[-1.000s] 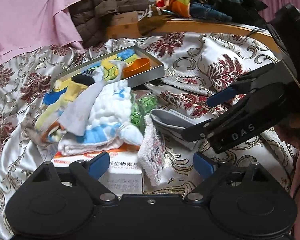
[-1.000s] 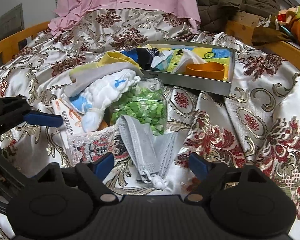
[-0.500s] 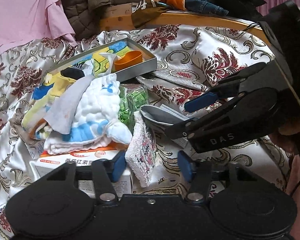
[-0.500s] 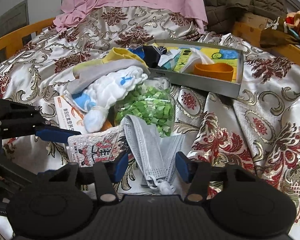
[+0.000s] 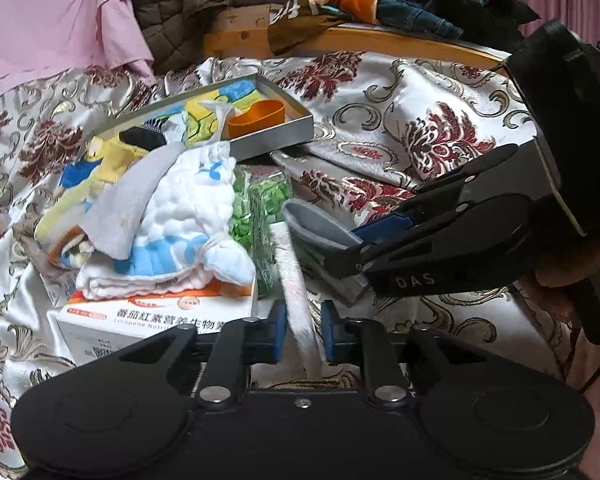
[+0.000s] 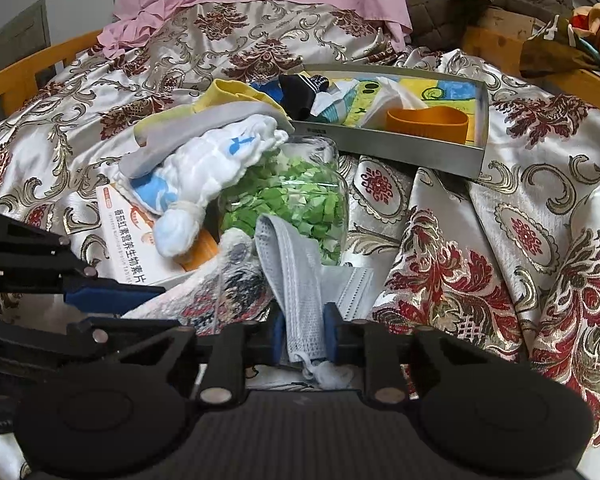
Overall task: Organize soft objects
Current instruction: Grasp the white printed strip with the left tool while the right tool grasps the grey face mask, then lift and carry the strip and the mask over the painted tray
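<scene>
Satin bedding point(image 6: 500, 184) with red and gold flowers covers the whole surface, with a pink cloth and a quilted jacket heaped at the far end.

Both claws have just been closing, and each now has cloth between its blue pads. The left gripper point(image 5: 302, 338) pinches the near edge of a small printed towel point(image 5: 296, 280), which stands on edge and runs as a narrow strip away from the camera toward the pile. The right gripper point(image 6: 303, 340) is clamped on a grey face mask point(image 6: 296, 280); its long axis runs from the pads up and away toward the jar point(image 6: 292, 200) of green bits, its far end touching the glass, while a knotted ear loop hangs below the pads.

A second ago both claws stood spread around these same pieces, so the grasp looks made on both sides. Lifting should be the next step, probably toward the metal tray point(image 6: 400, 148) beyond the jar, where other cloths and an orange cup point(image 6: 428, 124) already lie.

Just beside the towel, a white and blue baby cloth point(image 5: 180, 216) rests on a medicine box point(image 5: 160, 316), with a grey rag and yellow cloth over it. The towel lies against the mask, so one may drag the other.
</scene>
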The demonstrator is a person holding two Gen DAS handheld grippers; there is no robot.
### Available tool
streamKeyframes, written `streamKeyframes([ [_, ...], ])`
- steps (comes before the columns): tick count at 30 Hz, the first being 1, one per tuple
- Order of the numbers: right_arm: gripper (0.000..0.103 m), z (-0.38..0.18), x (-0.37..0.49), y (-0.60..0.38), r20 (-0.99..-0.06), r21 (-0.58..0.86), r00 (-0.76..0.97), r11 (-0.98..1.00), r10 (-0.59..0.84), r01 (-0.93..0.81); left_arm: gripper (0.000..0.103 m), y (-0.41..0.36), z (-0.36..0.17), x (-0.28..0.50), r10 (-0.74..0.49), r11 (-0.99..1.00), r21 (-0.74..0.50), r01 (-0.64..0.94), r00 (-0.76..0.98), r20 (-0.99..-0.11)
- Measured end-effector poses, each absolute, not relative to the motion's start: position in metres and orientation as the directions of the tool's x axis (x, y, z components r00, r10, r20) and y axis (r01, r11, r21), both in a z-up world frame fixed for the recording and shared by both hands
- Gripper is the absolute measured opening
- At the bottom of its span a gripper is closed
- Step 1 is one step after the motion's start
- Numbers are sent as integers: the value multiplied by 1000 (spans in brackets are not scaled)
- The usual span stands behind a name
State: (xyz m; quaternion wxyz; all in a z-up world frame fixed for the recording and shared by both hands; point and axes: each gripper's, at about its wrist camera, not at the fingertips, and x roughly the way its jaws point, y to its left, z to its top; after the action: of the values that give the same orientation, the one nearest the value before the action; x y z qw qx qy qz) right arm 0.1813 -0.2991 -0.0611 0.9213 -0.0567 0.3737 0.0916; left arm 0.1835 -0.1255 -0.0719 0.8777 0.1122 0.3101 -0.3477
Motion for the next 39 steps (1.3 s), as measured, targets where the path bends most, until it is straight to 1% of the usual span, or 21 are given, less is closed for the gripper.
streamKeyframes([
  [1,17,-61,181,-299,-696,-36,707,977,128,-212,14,-126,-72,184,-536,739,-21,673,569,-624],
  [2,14,-60,180,-298,-690,-39,712,976,128,-213,13,-126,-73,184,-530,745,-25,666,570,-628],
  [4,12,-58,178,-297,-675,-45,725,974,133,-220,12,-126,-74,184,-525,753,-30,658,572,-630],
  [9,4,-55,175,-295,-662,-60,738,972,132,-228,11,-130,-76,176,-507,749,11,662,584,-634],
  [15,3,-50,171,-293,-630,-83,767,971,123,-224,11,-135,-74,165,-464,757,84,648,625,-628],
  [18,3,-47,167,-292,-601,-103,790,969,119,-224,11,-133,-70,160,-457,765,101,636,646,-612],
  [29,3,-24,145,-290,-394,-156,911,967,125,-200,10,-125,-48,143,-453,814,107,572,738,-501],
  [33,3,-18,140,-292,-331,-160,935,969,127,-188,11,-122,-40,143,-448,833,91,546,762,-468],
  [39,3,-9,138,-292,-262,-181,958,969,114,-165,10,-118,-24,146,-441,858,70,508,800,-407],
])
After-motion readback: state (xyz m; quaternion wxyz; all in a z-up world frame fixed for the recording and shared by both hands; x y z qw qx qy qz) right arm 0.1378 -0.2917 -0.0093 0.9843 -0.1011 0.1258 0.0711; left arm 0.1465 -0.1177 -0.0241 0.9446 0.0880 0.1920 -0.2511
